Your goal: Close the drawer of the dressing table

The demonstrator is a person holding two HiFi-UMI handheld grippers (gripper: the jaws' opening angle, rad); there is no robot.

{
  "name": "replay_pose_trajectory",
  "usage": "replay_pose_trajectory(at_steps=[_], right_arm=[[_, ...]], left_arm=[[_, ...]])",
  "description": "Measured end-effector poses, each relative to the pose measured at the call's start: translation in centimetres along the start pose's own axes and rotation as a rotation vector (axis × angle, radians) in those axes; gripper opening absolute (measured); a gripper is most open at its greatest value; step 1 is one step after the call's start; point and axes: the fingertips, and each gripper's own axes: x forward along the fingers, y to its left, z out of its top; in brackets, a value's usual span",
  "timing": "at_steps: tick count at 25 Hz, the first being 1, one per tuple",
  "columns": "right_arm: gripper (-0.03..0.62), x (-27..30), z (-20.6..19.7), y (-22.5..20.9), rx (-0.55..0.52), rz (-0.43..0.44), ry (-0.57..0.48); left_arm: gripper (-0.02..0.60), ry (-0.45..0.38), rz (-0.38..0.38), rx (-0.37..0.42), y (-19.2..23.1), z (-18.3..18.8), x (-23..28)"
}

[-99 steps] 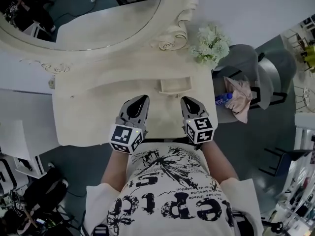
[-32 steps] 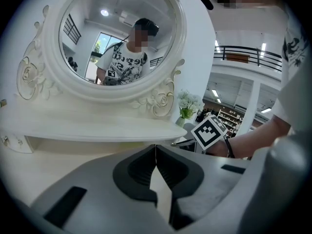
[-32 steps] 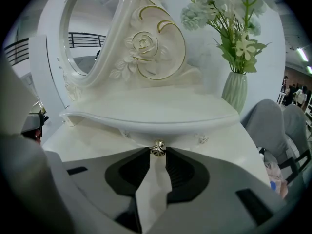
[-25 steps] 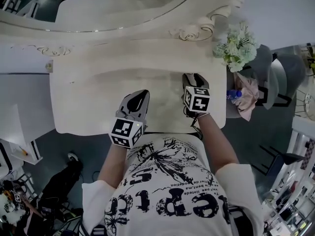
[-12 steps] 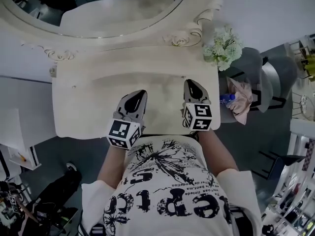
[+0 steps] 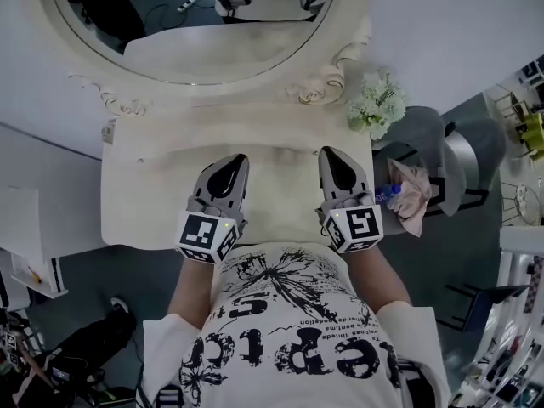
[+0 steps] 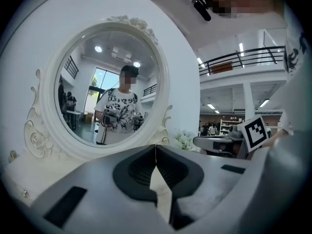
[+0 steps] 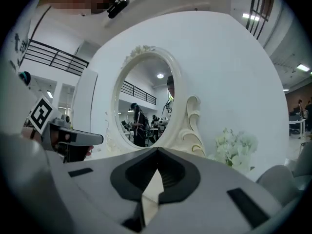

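The cream dressing table (image 6: 153, 194) stands below me with its oval mirror (image 6: 187, 32) at the back. No drawer sticks out from its front in the head view. My left gripper (image 6: 228, 165) and right gripper (image 6: 333, 156) hover side by side over the table top, pointing roughly level toward the mirror. Both are shut with nothing between the jaws. In the left gripper view the left gripper (image 7: 156, 148) faces the mirror (image 7: 109, 87). The right gripper (image 8: 157, 153) faces the mirror's carved right frame (image 8: 192, 123).
White flowers (image 6: 374, 102) stand at the table's back right corner. A grey chair (image 6: 442, 143) to the right carries a pinkish cloth (image 6: 410, 185) and a bottle (image 6: 387, 192). White cabinets (image 6: 25, 228) stand to the left. The person's body is close to the table's front edge.
Both grippers have risen and tipped toward level. The right gripper, open and pointing down at the table's right part a second ago, has shut. The drawer seen sticking out earlier no longer shows.
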Motion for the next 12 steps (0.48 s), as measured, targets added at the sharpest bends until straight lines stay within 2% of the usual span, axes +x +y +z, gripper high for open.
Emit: replay_pose_trajectory(at_steps=[4, 12], right_arm=[[0.017, -0.3, 1.9, 0.5, 0.012, 0.015, -0.062], [0.015, 0.5, 2.0, 1.0, 0.006, 0.025, -0.054]], left_arm=[[0.02, -0.047, 0.023, 0.039, 0.9, 1.9, -0.3], [0.02, -0.082, 0.029, 0.063, 1.6, 3.2, -0.1]])
